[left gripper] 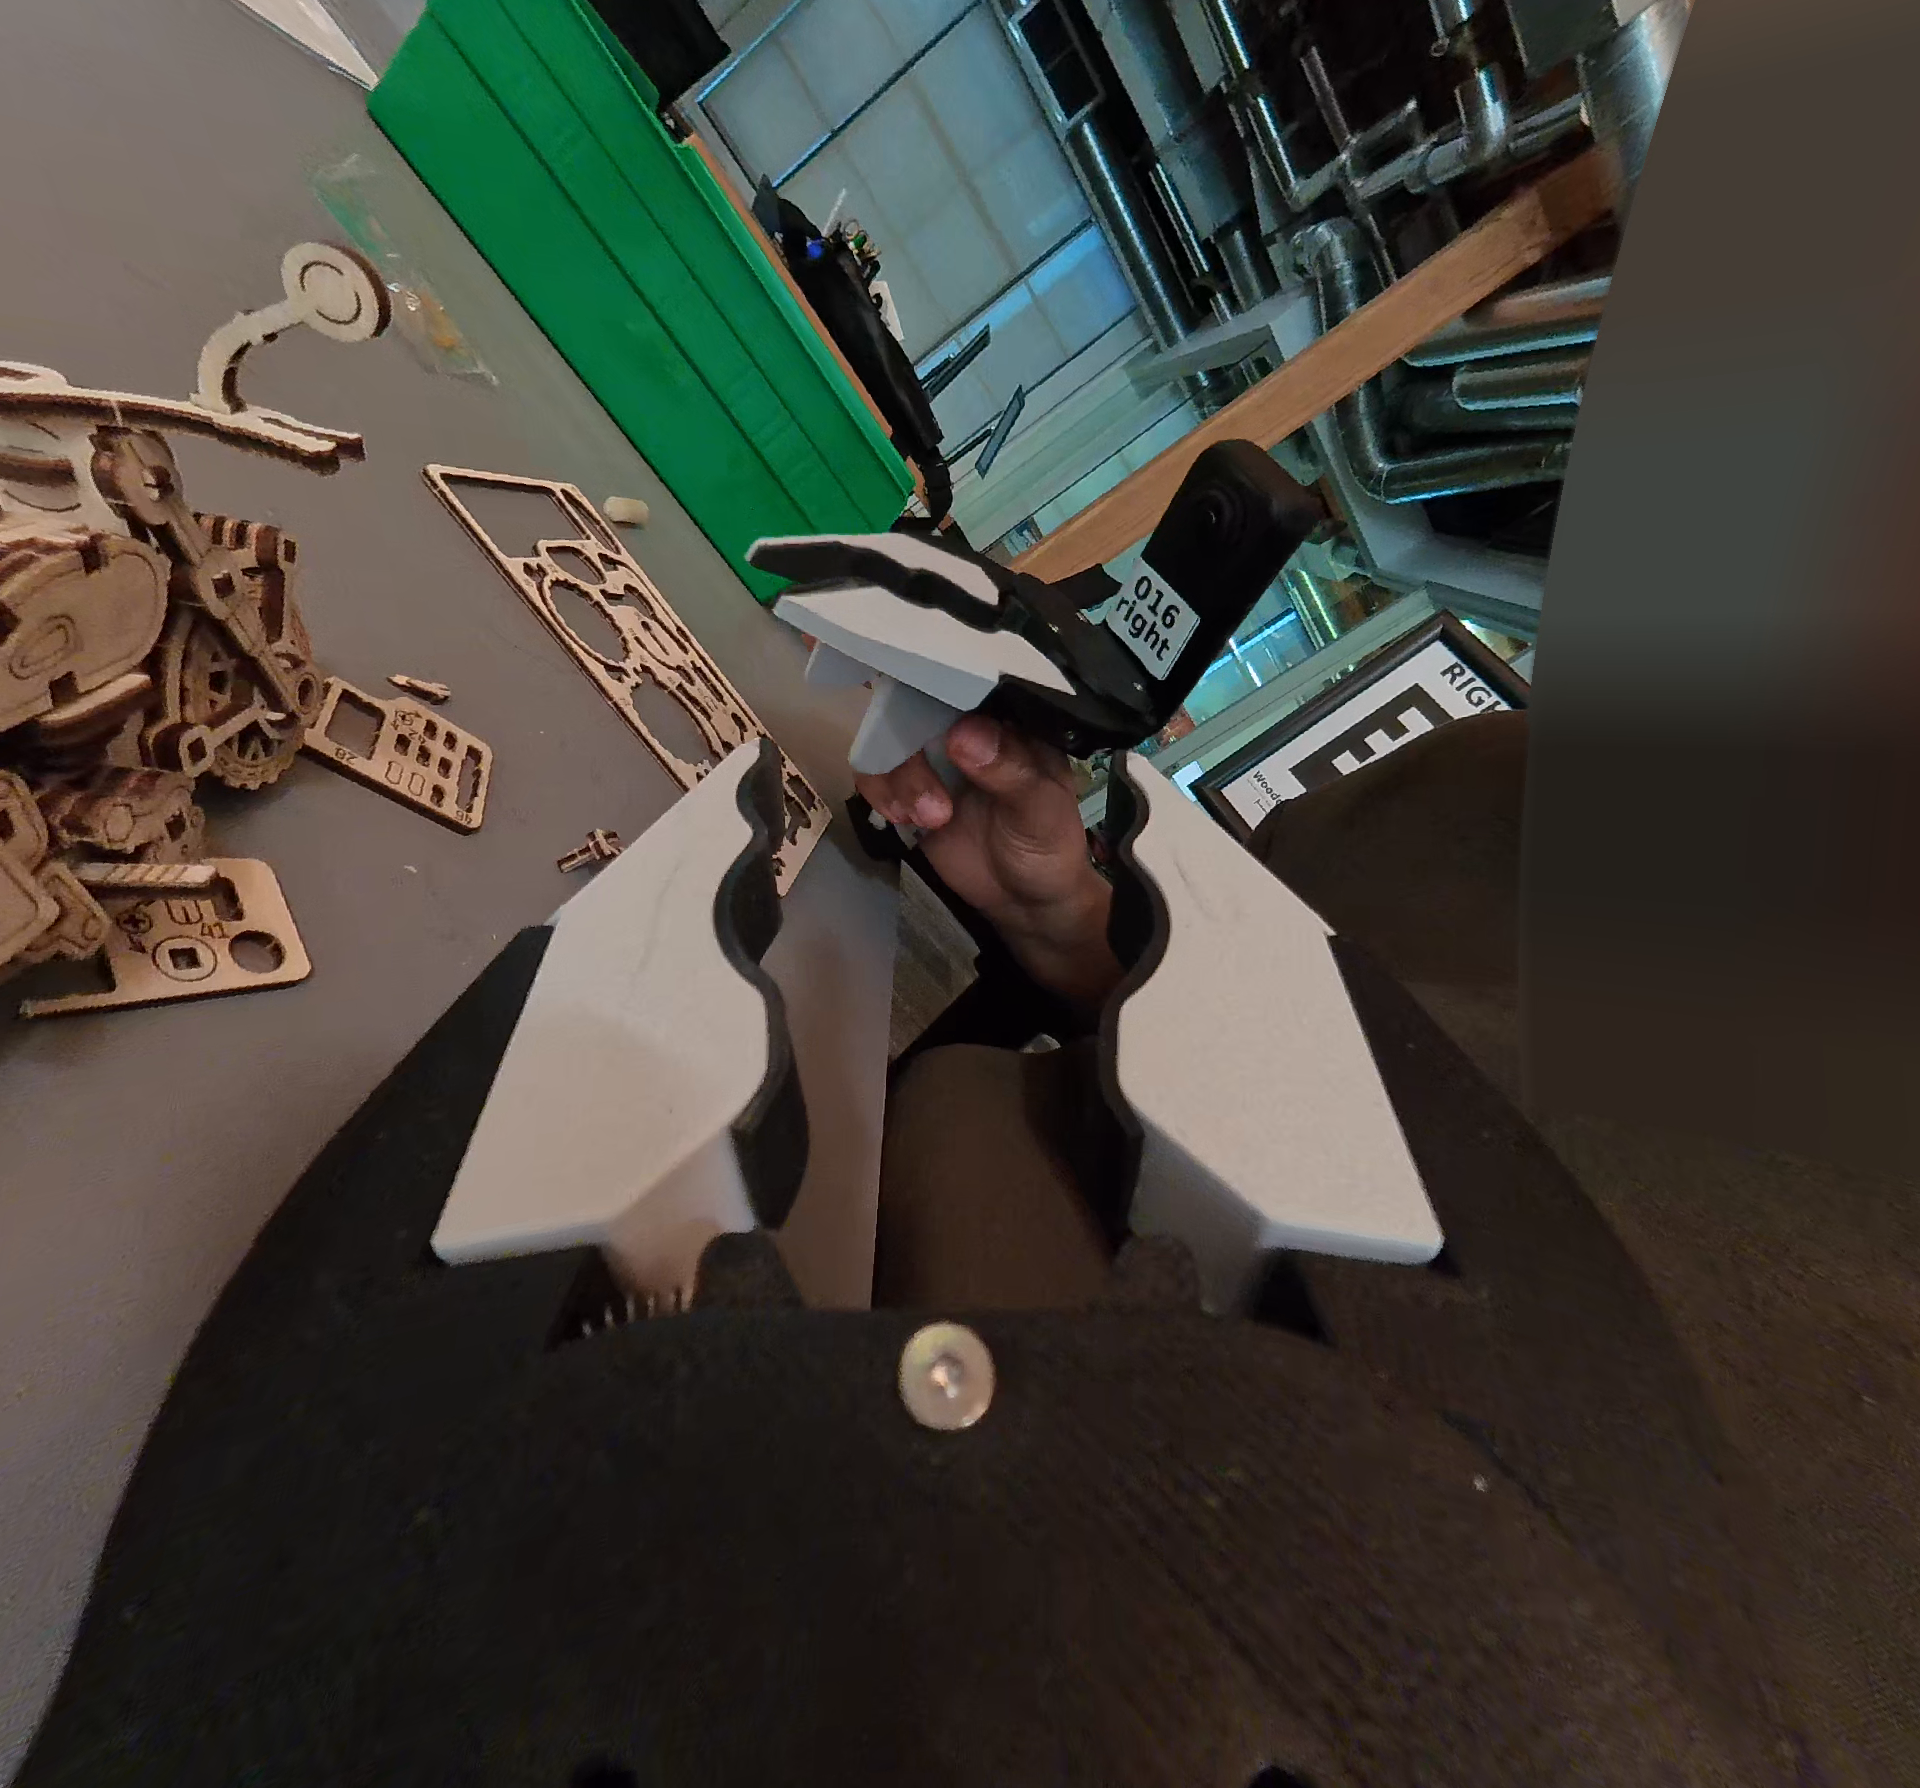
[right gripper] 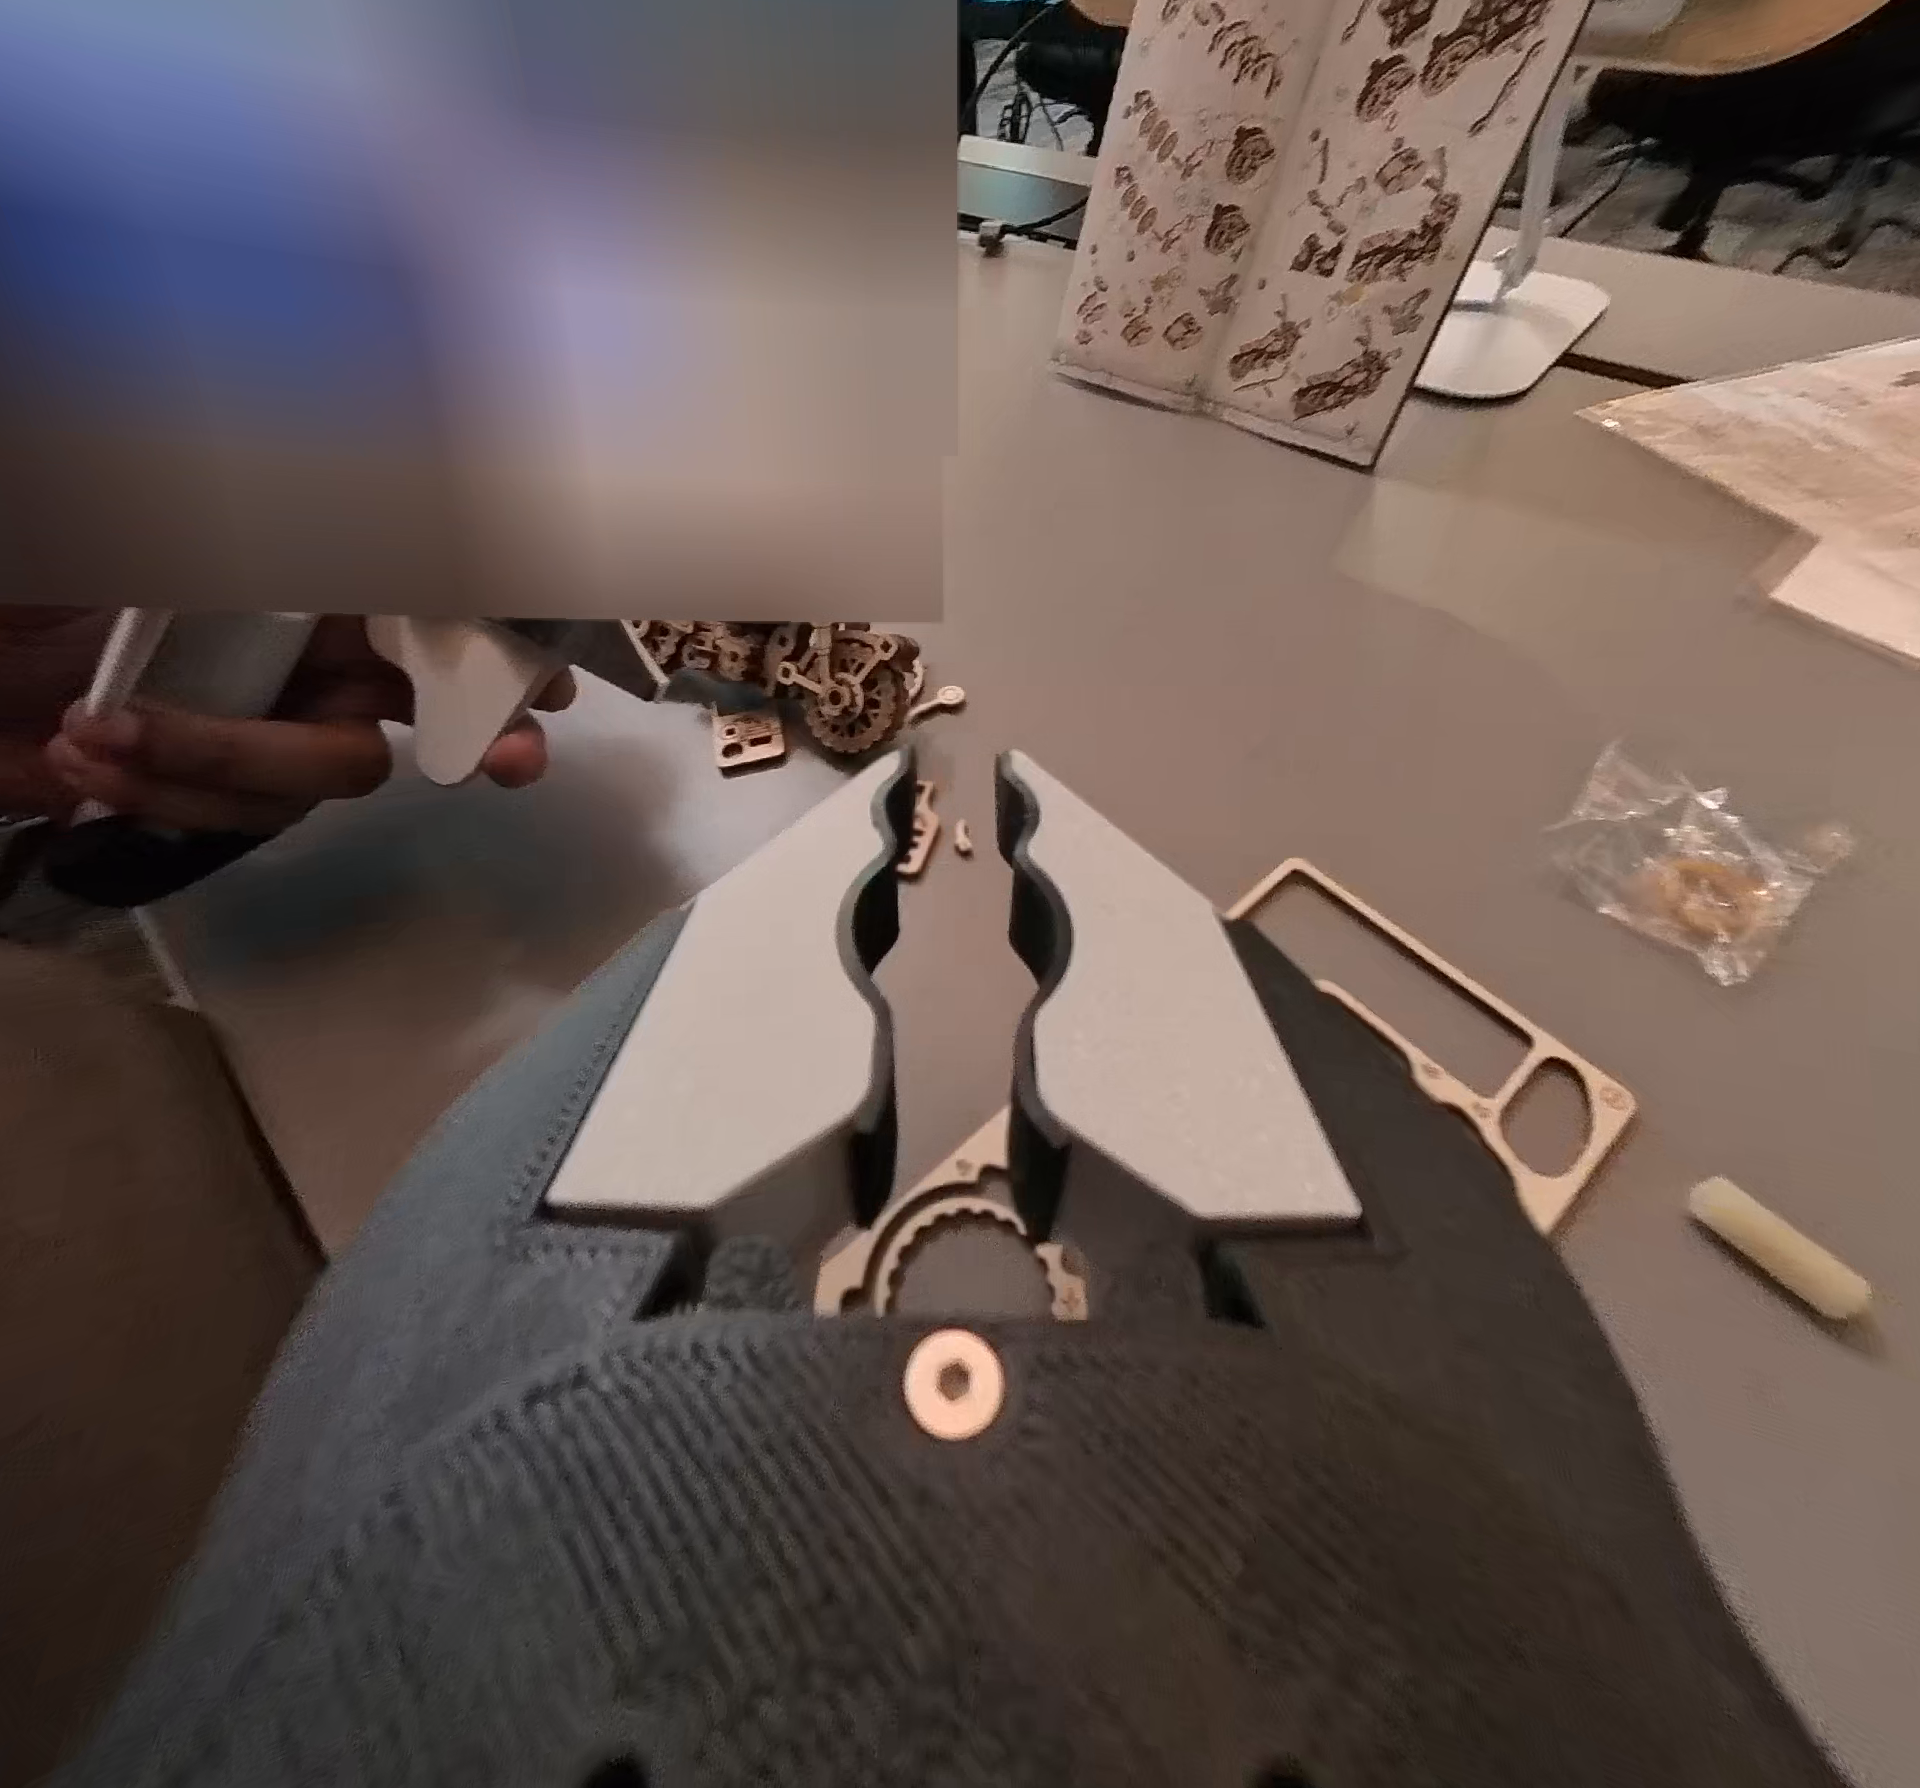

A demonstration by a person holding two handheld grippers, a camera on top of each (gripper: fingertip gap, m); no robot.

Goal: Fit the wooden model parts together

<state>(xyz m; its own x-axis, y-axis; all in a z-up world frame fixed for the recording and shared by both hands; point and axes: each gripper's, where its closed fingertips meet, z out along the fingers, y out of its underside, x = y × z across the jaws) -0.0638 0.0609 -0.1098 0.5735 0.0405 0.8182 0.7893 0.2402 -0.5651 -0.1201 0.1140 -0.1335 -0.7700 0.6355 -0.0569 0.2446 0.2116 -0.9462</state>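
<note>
While both tools (left gripper: 940, 782) (right gripper: 954, 772) hang spread & empty, green bin (left gripper: 623, 252), bag (right gripper: 1694, 881), punched sheet (right gripper: 1455, 1042) lie nearby.

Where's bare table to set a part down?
Free: grey table between the propped instruction booklet, plastic bag and empty part frame. Crowded: around the wooden model and loose cut-outs beside it. Both grippers are empty.
</note>
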